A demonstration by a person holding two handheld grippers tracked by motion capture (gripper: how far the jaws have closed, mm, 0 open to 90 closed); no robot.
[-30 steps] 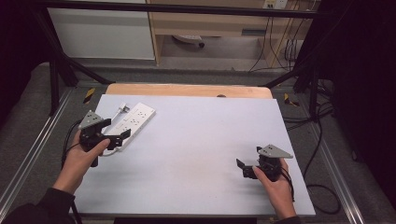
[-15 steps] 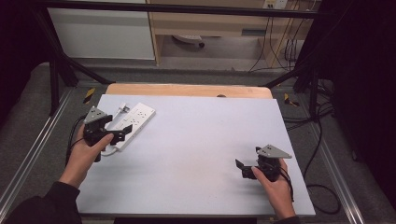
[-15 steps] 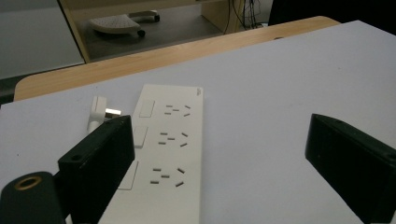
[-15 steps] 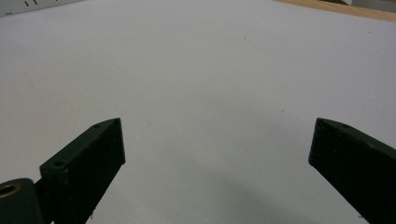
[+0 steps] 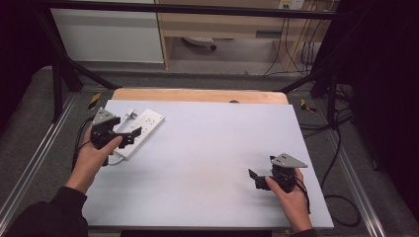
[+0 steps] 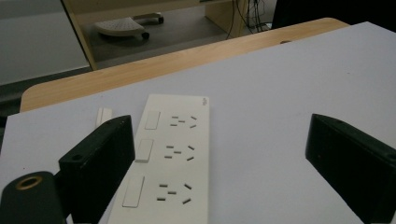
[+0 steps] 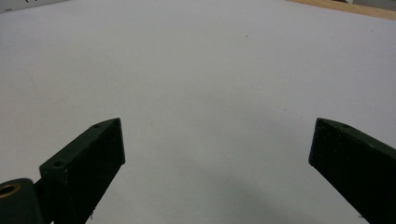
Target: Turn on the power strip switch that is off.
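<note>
Nearest the person, the right claw (image 5: 261, 179) hovers over bare bench (image 5: 212, 163) at the near right, its jaws spread wide with nothing between them, well apart from the work. Farther off, at the far left of the bench, the left claw (image 5: 129, 137) hangs low over the near end of a white power strip (image 6: 170, 163), jaws also spread wide; in the left gripper view one jaw stands at the strip's switch-side edge and the other well off to the socket side over bare bench, so nothing is pinched yet. The strip lies flat and slantwise, with three sockets and three rocker switches facing up, and a white cord (image 5: 114, 160) trails from its near end toward the bench edge. Just beyond it a small white plug (image 6: 103, 115) lies beside its long edge. The strip looks like a stiff, hard plastic shell, light to moderate in weight, smooth enough to slip. The safest hold is probably across its narrow width, jaws on the two long side walls near the middle, clear of the switches. The cord will likely drag and twist the strip when lifted.
</note>
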